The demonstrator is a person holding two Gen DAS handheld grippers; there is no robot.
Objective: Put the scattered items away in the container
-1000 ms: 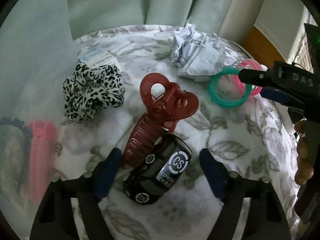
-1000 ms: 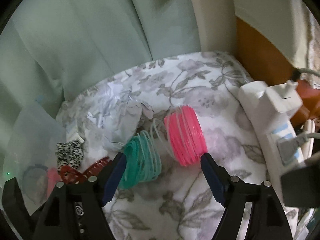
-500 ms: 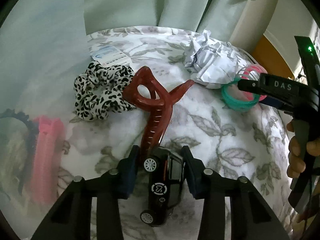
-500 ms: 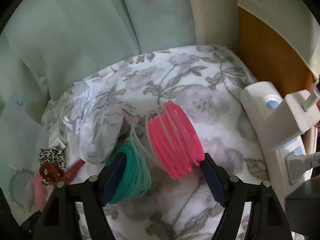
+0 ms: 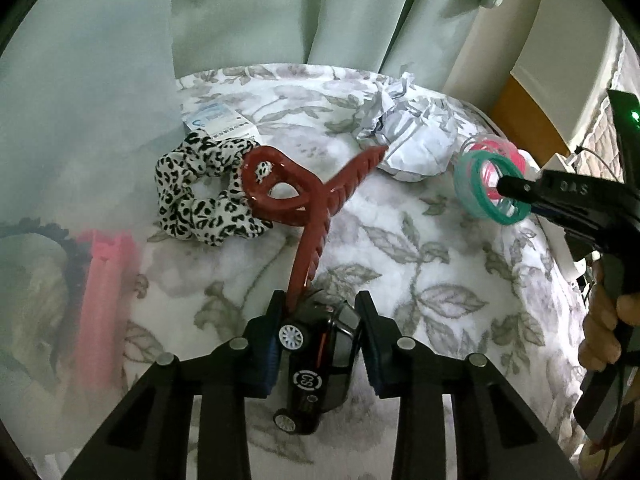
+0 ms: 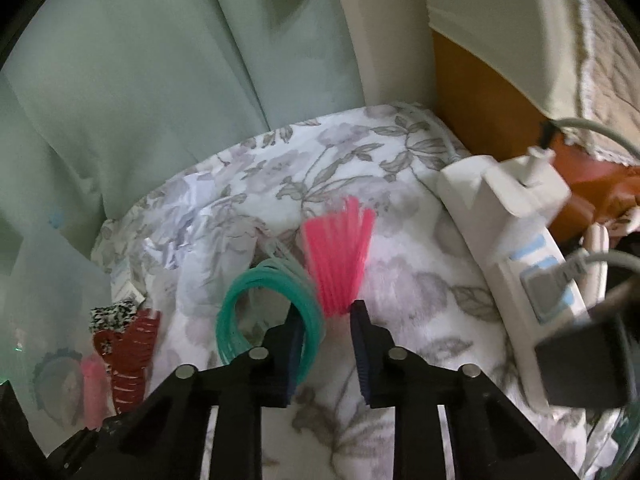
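**Two grippers, two catches on the floral cloth**

The left gripper (image 5: pixel 320 334), just closing, clamps one black toy car (image 5: pixel 320 364) and one red hair claw (image 5: pixel 308 216); the right gripper (image 6: pixel 326 320) – jaws just narrowing – pinches one bunch of pink bangles (image 6: pixel 340 260) beside one teal bunch (image 6: pixel 264 312).

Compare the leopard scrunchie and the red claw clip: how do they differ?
The leopard scrunchie is soft black-and-white spotted fabric; the red claw clip is glossy dark red plastic with toothed edges. The scrunchie lies bunched in a loose ring on the floral cloth; the clip is long, and its far handle loop overlaps the scrunchie. The scrunchie lies clear of both grippers; the clip's near end runs down to the left gripper, beside the toy car. Both are outside the container.
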